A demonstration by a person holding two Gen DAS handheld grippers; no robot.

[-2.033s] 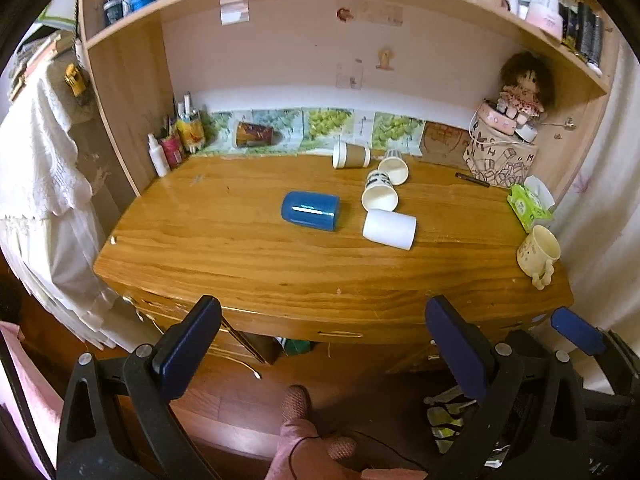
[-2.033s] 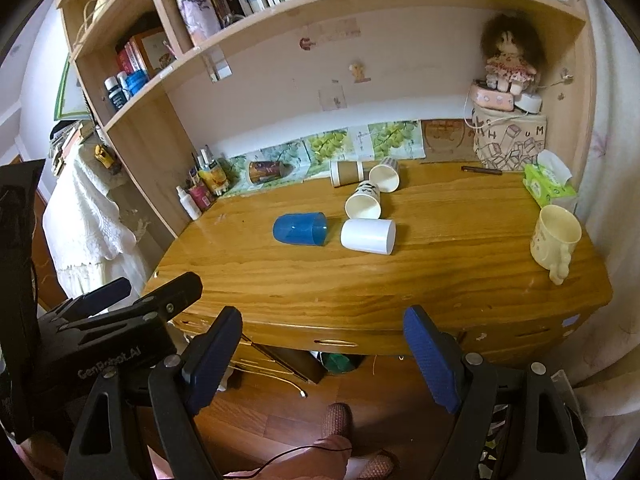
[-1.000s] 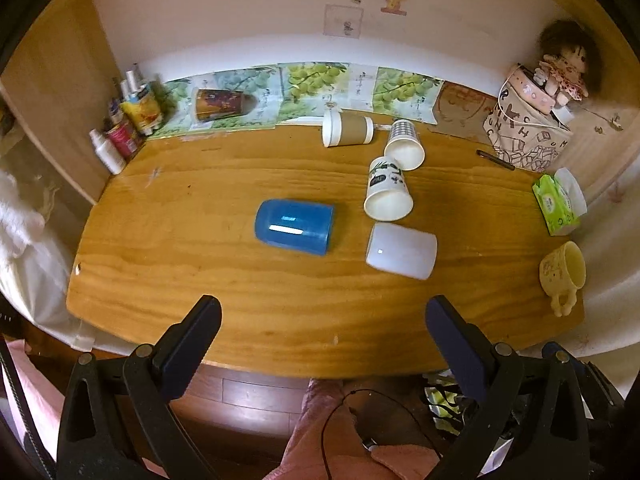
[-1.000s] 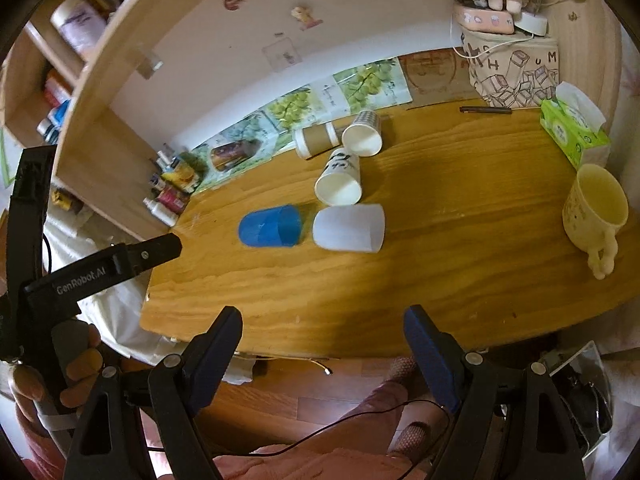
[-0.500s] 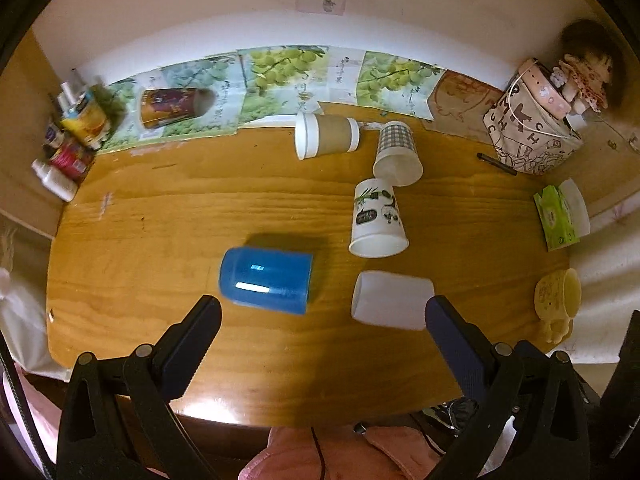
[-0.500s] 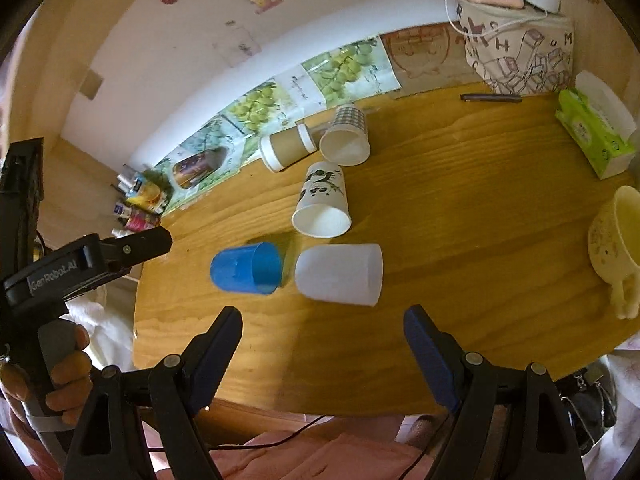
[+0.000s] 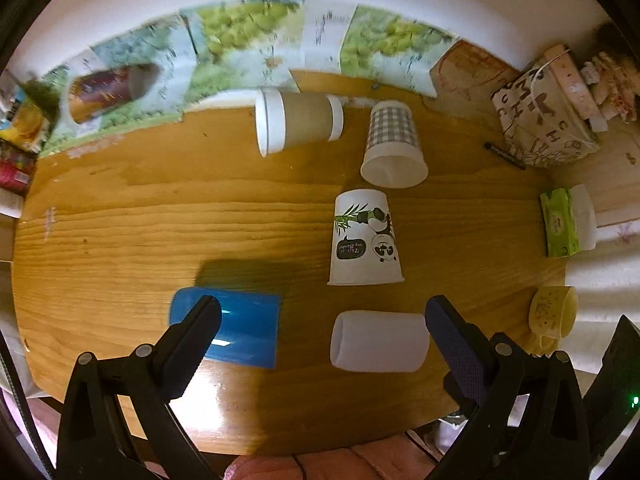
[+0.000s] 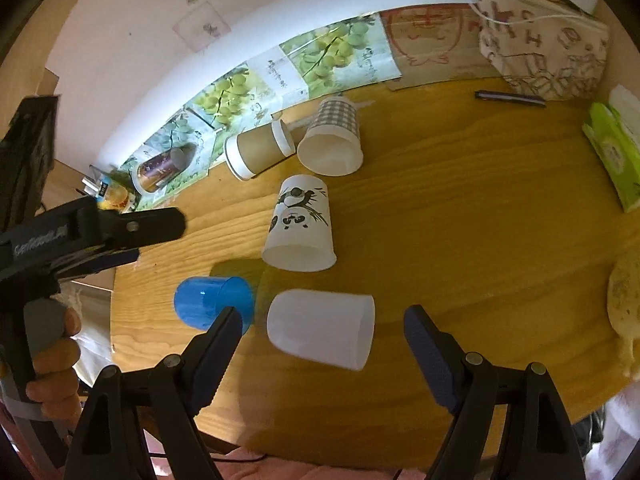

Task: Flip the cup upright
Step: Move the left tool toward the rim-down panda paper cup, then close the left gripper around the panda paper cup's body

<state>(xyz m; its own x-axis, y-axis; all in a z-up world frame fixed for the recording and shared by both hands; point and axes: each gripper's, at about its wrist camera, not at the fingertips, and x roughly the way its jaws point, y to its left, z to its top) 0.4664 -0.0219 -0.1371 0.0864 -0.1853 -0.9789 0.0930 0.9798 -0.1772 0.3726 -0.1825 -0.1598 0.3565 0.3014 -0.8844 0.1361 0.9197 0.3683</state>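
Several cups lie on their sides on the wooden desk (image 7: pixel 120 208): a blue cup (image 7: pixel 240 330) (image 8: pixel 208 300), a plain white cup (image 7: pixel 378 340) (image 8: pixel 320 330), a panda-print paper cup (image 7: pixel 366 240) (image 8: pixel 300 224), a checked cup (image 7: pixel 392 144) (image 8: pixel 332 140) and a brown sleeved cup (image 7: pixel 298 122) (image 8: pixel 256 150). My left gripper (image 7: pixel 322 316) is open and empty, above the blue and white cups. My right gripper (image 8: pixel 322 322) is open and empty, with the white cup between its fingers in the view. The left gripper's body (image 8: pixel 92 228) shows at the left of the right wrist view.
A yellow mug (image 7: pixel 554 312) stands at the desk's right edge. A green tissue pack (image 7: pixel 560 222), a pen (image 8: pixel 510 97) and a patterned bag (image 7: pixel 544 112) are at the back right. A dark can (image 7: pixel 108 92) lies at the back left beside small bottles (image 7: pixel 18 148).
Both grippers have moved forward and down over the desk, so the cups look larger and closer. Both stay open. The cups have not moved.
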